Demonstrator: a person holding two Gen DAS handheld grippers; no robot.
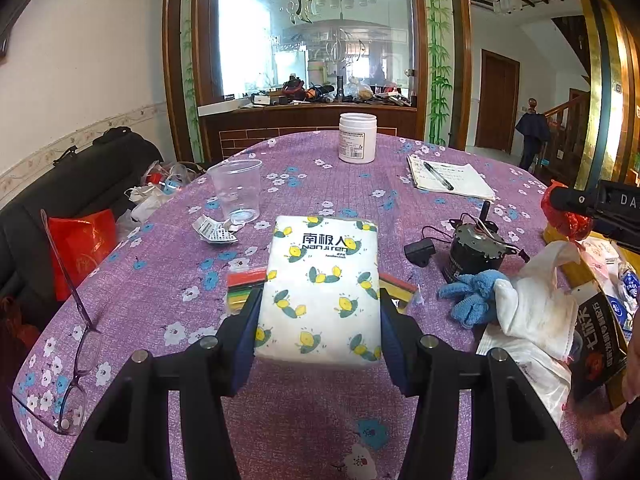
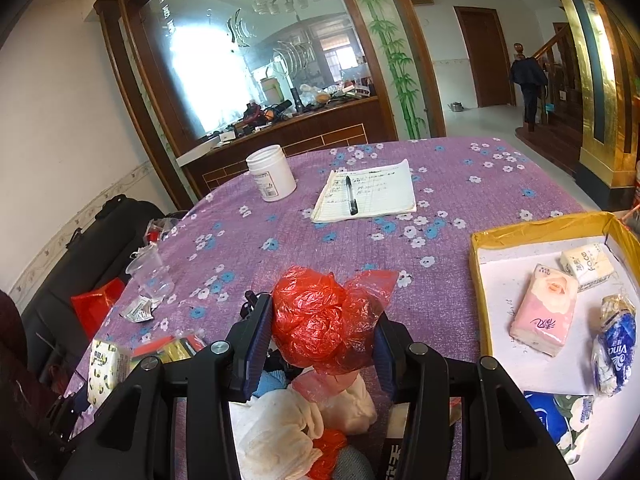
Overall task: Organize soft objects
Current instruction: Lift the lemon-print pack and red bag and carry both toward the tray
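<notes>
Holding two soft things at once, I am mid-way through the sorting. My left gripper [image 1: 320,334] has its fingers [image 1: 244,340] clamped on the near end of a tissue pack [image 1: 322,284] printed with yellow lemons; the pack looks lifted a little off the purple flowered worktop [image 1: 160,280], though I cannot be sure. My right gripper [image 2: 320,344] has its fingers [image 2: 256,340] clamped on a crumpled red plastic bag [image 2: 320,316], carried above a heap of white cloth [image 2: 280,428] and a blue glove [image 1: 472,296].

The yellow-rimmed box [image 2: 540,230] lies to the right, near the right gripper, and already holds several tissue packs, so I judge it to be the collecting place. The next move calls for swinging the red bag rightward over the box rim and parting the fingers only once it is clear of the edge; the bag is light and springy, so it may cling to a pad. The lemon pack then has the longer trip across the clutter, past the small motor [image 1: 472,252].

Writing I can read: the lemon pack says "Nan Ji ren" under three Chinese characters. In the box, a pink pack [image 2: 546,308] carries Chinese script, a cream pack [image 2: 588,262] reads "face", and a blue-and-white pack [image 2: 616,344] reads "Vinda". The white jar [image 1: 357,138] and the notebook [image 2: 368,192] with a pen carry text too small to make out.
</notes>
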